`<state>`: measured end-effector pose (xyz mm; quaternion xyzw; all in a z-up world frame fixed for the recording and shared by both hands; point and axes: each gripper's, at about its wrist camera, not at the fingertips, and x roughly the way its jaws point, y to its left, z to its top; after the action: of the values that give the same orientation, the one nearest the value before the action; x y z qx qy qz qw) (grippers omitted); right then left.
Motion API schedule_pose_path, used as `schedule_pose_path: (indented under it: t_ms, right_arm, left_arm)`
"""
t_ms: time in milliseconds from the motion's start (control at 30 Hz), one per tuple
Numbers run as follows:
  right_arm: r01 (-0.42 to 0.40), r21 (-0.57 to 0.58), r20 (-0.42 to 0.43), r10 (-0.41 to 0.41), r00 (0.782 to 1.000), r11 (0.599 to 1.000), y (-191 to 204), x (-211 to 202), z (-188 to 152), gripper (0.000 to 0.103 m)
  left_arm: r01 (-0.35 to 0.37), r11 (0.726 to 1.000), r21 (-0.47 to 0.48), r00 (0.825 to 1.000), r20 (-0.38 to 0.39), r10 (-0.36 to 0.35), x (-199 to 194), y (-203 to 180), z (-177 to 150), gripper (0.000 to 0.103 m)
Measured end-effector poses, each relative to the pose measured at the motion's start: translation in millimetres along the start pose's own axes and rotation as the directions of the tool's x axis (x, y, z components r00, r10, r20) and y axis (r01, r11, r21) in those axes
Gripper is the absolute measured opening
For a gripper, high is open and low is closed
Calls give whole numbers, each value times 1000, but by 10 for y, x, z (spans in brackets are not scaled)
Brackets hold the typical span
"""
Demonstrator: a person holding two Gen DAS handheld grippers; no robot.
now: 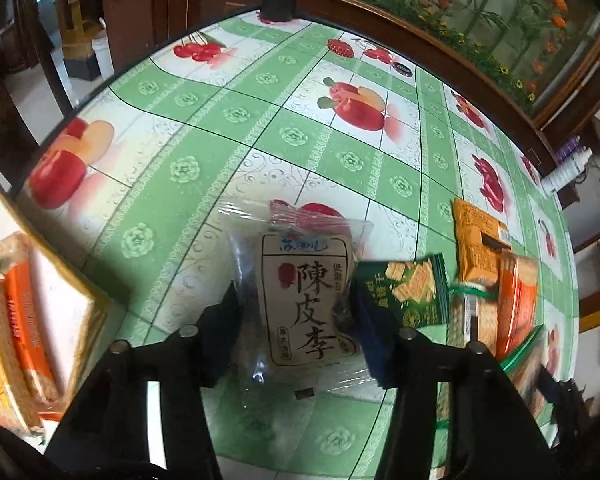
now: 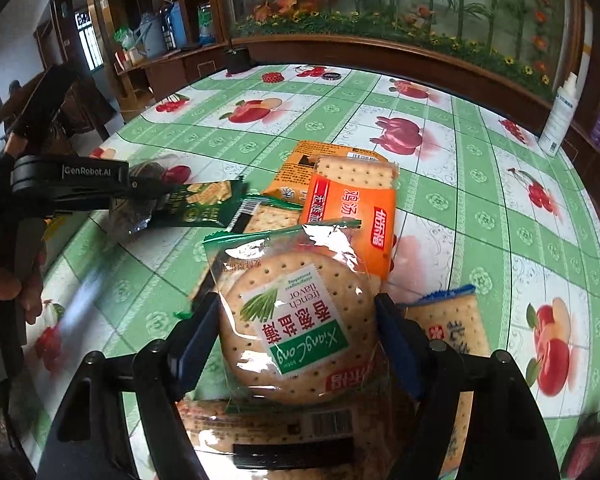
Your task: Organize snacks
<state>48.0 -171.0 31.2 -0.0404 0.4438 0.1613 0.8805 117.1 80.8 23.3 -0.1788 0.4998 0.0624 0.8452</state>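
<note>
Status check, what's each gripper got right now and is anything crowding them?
Left gripper shut on plum packet. Right gripper shut on round cracker pack. Green cracker pack touching the left gripper's right finger; orange cracker pack just beyond the right.

Fruit-print green tablecloth (image 2: 480, 184) carries cracker packets (image 2: 352, 204) and a white bottle (image 2: 558, 120).

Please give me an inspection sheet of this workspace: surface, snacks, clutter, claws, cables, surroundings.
Surface: table under a green fruit-print cloth.
Job's things: plum packet; round cracker pack; orange cracker pack; green cracker packet; box holding crackers.
Clutter: white bottle.
Claws: left claw shut on plum packet; right claw shut on round cracker pack.
Cables: nothing seen.
Surroundings: plant mural, wooden cabinets.
</note>
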Motion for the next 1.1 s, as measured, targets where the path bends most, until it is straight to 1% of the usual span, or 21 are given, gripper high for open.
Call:
schedule_pose_path:
  t_ms: [100,233,333,533,700,967,1100]
  right_arm:
    - [-10,12,27,9,1000,1000,28,-99,-21,76]
    - [-24,26,66,22,998,999,74,-251,-51,76]
    - [-33,36,75,31,997,999,110,-314,-78,76]
    - [-42,42,87,38,995,998,180,-404,-121,76]
    - [-67,50,107,61,992,997,276,-483,-158,76]
    - [-94,21,122,91,988,995,538,-540,-157,76]
    - [-109,-3,128,108,986,994,711,-567,-140,76]
  left_arm:
    - [16,1000,5,1000,0,-16,-66,23,-63,47]
    - [34,999,28,999,16,-34,-222,15,-167,47]
    - [42,998,57,998,35,-44,-338,-15,-243,46]
    - [89,991,96,995,36,-93,-525,-34,-384,44]
    - [117,985,124,991,50,-124,-730,-9,-515,44]
    - [166,975,147,983,48,-175,-1003,153,-729,44]
    - [175,974,143,979,76,-187,-1228,351,-797,44]
